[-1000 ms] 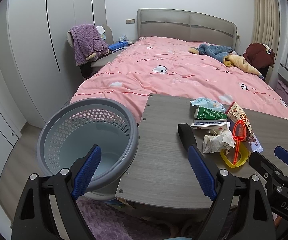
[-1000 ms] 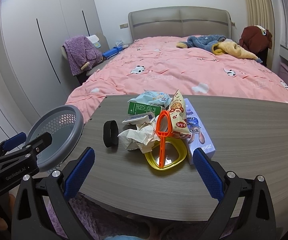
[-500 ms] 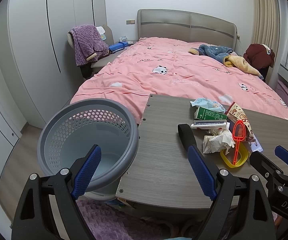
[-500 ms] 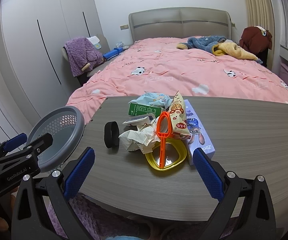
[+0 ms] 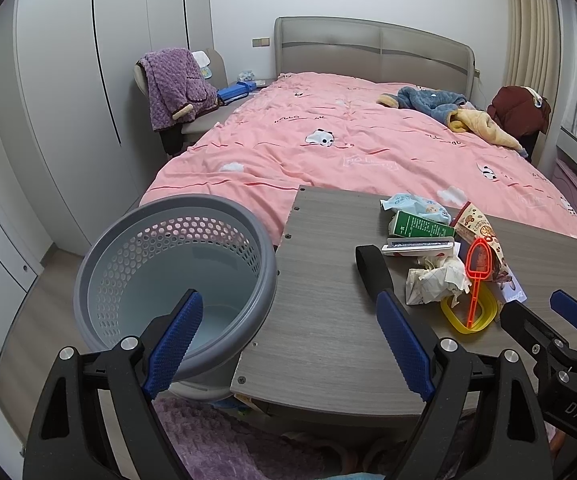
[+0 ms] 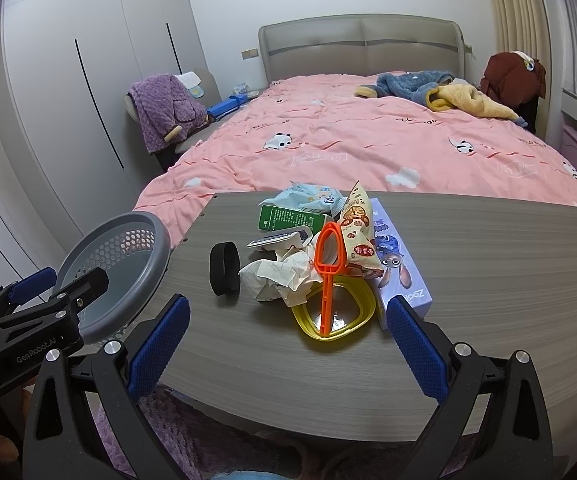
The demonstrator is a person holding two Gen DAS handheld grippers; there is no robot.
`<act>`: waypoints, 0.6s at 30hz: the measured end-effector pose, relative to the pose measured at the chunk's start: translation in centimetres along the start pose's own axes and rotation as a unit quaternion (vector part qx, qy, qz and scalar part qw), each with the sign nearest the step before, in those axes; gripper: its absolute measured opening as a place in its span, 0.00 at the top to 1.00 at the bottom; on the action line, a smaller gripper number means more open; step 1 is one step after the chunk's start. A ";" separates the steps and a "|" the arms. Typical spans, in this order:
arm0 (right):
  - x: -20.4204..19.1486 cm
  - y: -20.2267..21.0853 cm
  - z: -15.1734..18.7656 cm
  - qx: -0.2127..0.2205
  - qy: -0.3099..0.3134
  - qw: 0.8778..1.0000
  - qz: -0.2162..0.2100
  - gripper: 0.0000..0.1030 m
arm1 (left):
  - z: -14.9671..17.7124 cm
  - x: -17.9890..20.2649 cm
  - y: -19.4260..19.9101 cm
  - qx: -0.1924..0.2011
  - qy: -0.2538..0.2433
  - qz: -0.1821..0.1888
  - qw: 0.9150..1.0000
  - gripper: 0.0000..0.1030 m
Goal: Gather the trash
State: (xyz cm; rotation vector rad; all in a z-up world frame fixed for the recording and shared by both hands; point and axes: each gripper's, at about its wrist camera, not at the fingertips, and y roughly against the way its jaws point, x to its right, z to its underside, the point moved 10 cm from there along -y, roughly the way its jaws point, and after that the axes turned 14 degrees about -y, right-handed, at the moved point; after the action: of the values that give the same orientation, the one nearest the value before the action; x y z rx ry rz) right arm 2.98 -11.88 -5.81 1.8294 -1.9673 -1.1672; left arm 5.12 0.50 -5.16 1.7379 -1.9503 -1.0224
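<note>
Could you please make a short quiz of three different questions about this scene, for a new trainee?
1. True or false: the grey perforated plastic basket stands on the grey wooden table.
2. Multiple choice: what does the orange plastic scoop rest on? A) the black fabric band B) the yellow plastic dish C) the green paper carton
3. Fill in: the left gripper and the right gripper are both ____.

Key: 1 false, it stands beside the table. 2 B. 3 open, holding nothing.
</note>
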 end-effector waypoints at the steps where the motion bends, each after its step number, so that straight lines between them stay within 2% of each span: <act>1: 0.0 0.0 0.0 -0.001 0.000 1.000 0.000 0.06 | 0.0 0.0 0.0 0.000 0.000 0.000 1.000 0.18; 18: 0.8 -0.6 0.2 -0.006 -0.008 1.000 0.003 0.06 | 0.6 0.4 -0.9 -0.007 -0.002 0.005 1.000 0.18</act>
State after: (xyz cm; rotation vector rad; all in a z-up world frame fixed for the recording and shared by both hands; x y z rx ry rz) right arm 3.12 -12.52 -6.58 1.8135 -1.9684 -1.1930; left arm 5.25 0.26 -6.27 1.7185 -1.9476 -1.0330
